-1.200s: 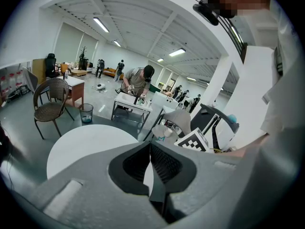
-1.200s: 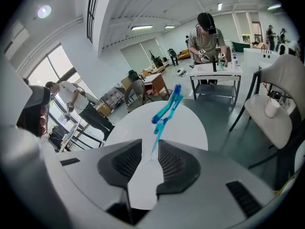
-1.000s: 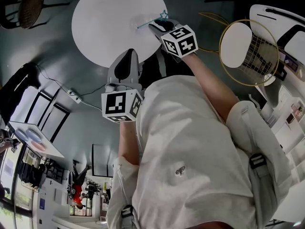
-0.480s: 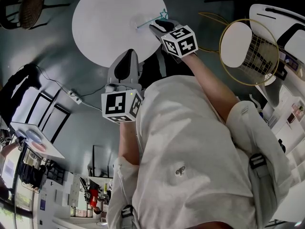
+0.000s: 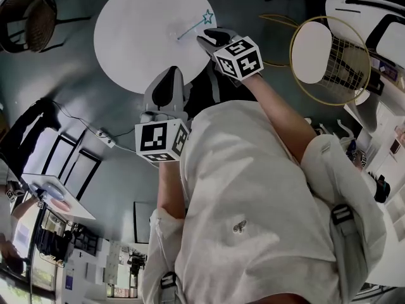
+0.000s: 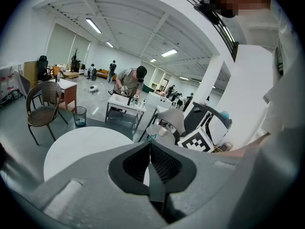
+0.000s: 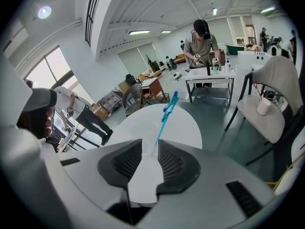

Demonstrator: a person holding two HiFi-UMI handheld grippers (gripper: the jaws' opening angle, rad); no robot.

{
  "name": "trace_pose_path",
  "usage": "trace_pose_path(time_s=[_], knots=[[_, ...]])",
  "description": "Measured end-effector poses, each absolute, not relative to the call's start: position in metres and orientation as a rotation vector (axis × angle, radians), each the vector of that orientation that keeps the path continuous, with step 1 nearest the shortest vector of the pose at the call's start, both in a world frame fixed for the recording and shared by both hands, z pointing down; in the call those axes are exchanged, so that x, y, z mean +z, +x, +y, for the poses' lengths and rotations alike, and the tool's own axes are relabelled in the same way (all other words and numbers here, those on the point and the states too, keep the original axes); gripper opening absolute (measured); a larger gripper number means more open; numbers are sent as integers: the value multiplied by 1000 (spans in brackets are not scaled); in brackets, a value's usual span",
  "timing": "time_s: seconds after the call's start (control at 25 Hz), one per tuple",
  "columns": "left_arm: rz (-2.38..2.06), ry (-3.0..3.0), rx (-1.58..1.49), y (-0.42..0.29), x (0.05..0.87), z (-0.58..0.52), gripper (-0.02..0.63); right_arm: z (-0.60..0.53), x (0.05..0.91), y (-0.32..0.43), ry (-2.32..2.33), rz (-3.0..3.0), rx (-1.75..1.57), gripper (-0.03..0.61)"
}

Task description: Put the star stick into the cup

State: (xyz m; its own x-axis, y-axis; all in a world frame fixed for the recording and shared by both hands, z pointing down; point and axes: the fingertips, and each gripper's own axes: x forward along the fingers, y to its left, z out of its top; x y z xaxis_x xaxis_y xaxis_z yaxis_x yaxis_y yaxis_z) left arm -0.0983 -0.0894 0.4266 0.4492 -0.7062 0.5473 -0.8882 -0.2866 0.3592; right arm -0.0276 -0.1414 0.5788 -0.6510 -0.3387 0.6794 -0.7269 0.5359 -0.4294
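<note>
Right gripper view: how do the right gripper's (image 7: 150, 144) fingers (image 7: 172, 163) stand? — Student

Wide apart, having just closed a little, and gripping nothing. The clear cup (image 7: 149, 151) shows through the gap between them, with the blue star stick (image 7: 165, 120) leaning out of it. In the head view the right gripper (image 5: 203, 38) sits near the cup (image 5: 173, 35) but apart from it. The star stick (image 5: 193, 27) stands in the cup with its star end tilted away. — Tutor

And the left gripper (image 6: 149, 144)? — Student

Its fingers (image 6: 167, 165) are pressed together with nothing between them. In the head view the left gripper (image 5: 172, 71) hangs over the near edge of the round white bench (image 5: 126, 43). — Tutor

What room surrounds the cup? — Student

The cup stands inside the bench's right-hand edge, with open white surface spreading to its left. Grey floor (image 5: 76, 106) rings the bench. A wicker chair (image 5: 31, 8) and a wire chair (image 5: 329, 56) stand well apart from it. — Tutor
</note>
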Motion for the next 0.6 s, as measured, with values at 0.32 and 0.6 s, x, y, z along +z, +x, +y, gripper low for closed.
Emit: trace_pose_path(time_s=[0.32, 0.6], knots=[[-1297, 2131, 383, -93, 418, -72, 12, -121, 547, -23, 903, -2311, 951, 89], [-1281, 2159, 363, -94, 415, -54, 12, -104, 516, -23, 910, -2368, 882, 64]])
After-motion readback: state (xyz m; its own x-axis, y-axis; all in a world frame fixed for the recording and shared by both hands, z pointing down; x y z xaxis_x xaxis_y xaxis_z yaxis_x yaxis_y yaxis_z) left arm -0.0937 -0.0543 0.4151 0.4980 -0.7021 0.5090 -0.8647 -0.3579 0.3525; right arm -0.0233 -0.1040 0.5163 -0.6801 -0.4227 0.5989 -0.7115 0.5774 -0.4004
